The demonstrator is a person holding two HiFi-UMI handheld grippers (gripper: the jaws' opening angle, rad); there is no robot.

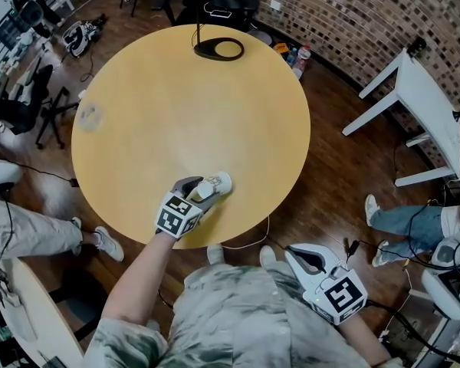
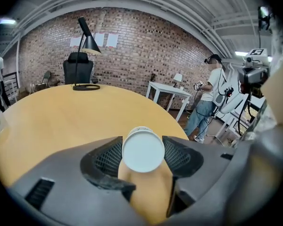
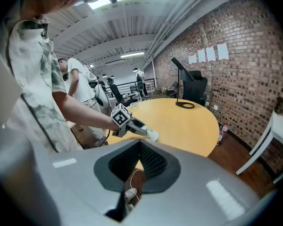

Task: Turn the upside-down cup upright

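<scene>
A white paper cup [image 1: 218, 183] is clamped in my left gripper [image 1: 207, 189] above the near edge of the round wooden table [image 1: 161, 90], lying tilted rather than standing. In the left gripper view one round white end of the cup [image 2: 143, 150] faces the camera, with a dark ribbed pad pressed against each side. My right gripper [image 1: 305, 257] hangs off the table at the lower right, in front of my torso. In the right gripper view its jaws [image 3: 140, 166] meet with nothing between them, and the left gripper [image 3: 132, 124] with the cup [image 3: 152, 135] shows beyond.
A black lamp with a ring base [image 1: 218, 49] stands at the table's far edge. A clear cup [image 1: 90, 116] sits at the table's left. Bottles [image 1: 295, 54] stand on the floor beyond, a white table [image 1: 425, 102] at the right, a person's legs [image 1: 399, 217] nearby.
</scene>
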